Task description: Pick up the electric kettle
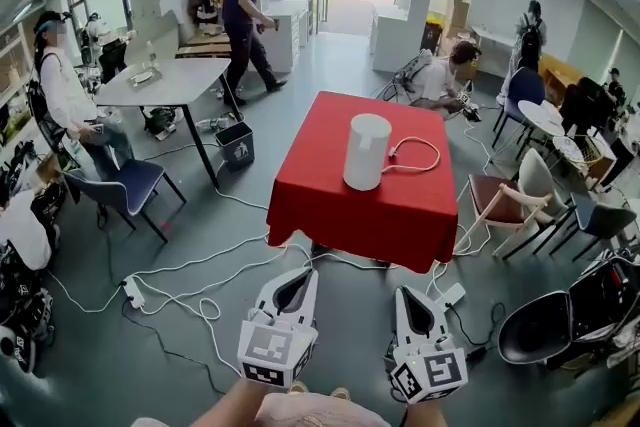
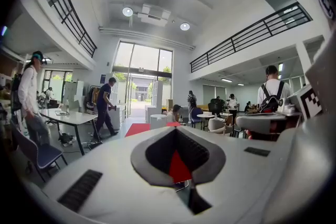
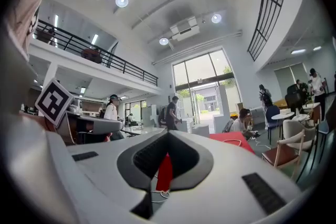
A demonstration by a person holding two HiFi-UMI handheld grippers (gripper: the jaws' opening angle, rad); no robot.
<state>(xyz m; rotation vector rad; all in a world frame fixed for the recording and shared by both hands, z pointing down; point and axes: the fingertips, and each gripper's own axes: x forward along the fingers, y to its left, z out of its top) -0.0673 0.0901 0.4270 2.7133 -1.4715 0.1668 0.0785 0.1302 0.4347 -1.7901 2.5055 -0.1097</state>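
Since the kettle [image 1: 367,151] sits untouched on the table [image 1: 330,205], nothing's done: left gripper [image 1: 311,273] and right gripper [image 1: 401,292] hang well short of it, seemingly shut, empty.

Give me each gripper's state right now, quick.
Left gripper: closed, holding nothing.
Right gripper: closed, holding nothing.

Grey floor [image 1: 330,65] with white cables [image 1: 200,262], tall glazed doorway [image 2: 143,81], railed balcony [image 2: 252,34].
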